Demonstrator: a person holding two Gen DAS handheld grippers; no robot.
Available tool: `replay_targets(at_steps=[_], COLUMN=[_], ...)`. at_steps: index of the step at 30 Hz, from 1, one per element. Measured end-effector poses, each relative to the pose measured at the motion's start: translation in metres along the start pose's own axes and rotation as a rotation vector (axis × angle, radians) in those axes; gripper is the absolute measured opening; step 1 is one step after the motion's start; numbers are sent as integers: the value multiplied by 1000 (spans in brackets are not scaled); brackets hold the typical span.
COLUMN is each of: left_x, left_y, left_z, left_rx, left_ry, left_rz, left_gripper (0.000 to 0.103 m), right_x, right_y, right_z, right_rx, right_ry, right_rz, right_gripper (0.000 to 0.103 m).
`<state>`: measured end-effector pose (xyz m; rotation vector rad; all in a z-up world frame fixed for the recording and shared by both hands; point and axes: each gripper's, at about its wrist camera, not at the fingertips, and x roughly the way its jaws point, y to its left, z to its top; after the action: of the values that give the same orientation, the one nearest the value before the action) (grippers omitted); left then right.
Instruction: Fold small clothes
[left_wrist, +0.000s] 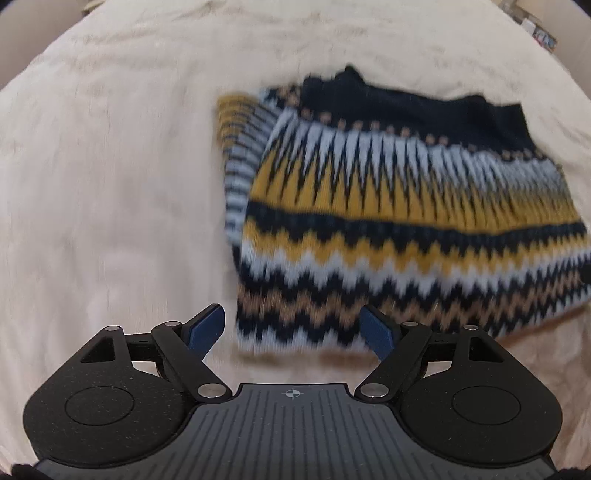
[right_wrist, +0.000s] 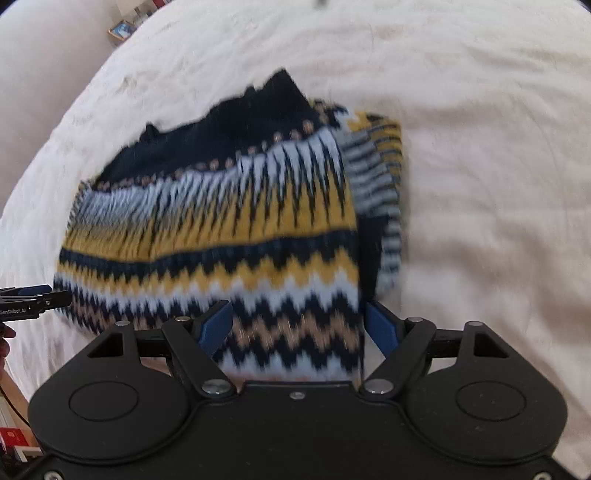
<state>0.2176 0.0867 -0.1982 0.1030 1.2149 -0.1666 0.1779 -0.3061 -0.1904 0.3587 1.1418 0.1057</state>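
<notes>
Your left gripper hangs with its jaws spread wide and nothing clamped, the folded sweater lying ahead and to its right on the blanket, its near hem crossing the right finger. Your right gripper also gapes, unclamped, with the sweater's near edge lying between its fingers and the rest spreading ahead and left.
</notes>
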Motion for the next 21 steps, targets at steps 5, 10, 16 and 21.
replay_targets(at_steps=[5,10,16,21], left_x=[14,30,42,39], left_y=[7,11,17,16], left_z=[-5,-1,-1,-4], left_rx=[-44,-95,-138,-165], left_ry=[50,103,124,135], left_rz=[-5,12,30,28], left_gripper=[80,91,103,103], right_x=[5,6,-3,5], right_y=[-2,3,15,-10], right_z=[-12,-7,-2,-5], right_rx=[4,-9,-105,33], right_ry=[35,57,70,99], right_rz=[-3,-5,-61,-82], right_gripper=[63,25,19,13])
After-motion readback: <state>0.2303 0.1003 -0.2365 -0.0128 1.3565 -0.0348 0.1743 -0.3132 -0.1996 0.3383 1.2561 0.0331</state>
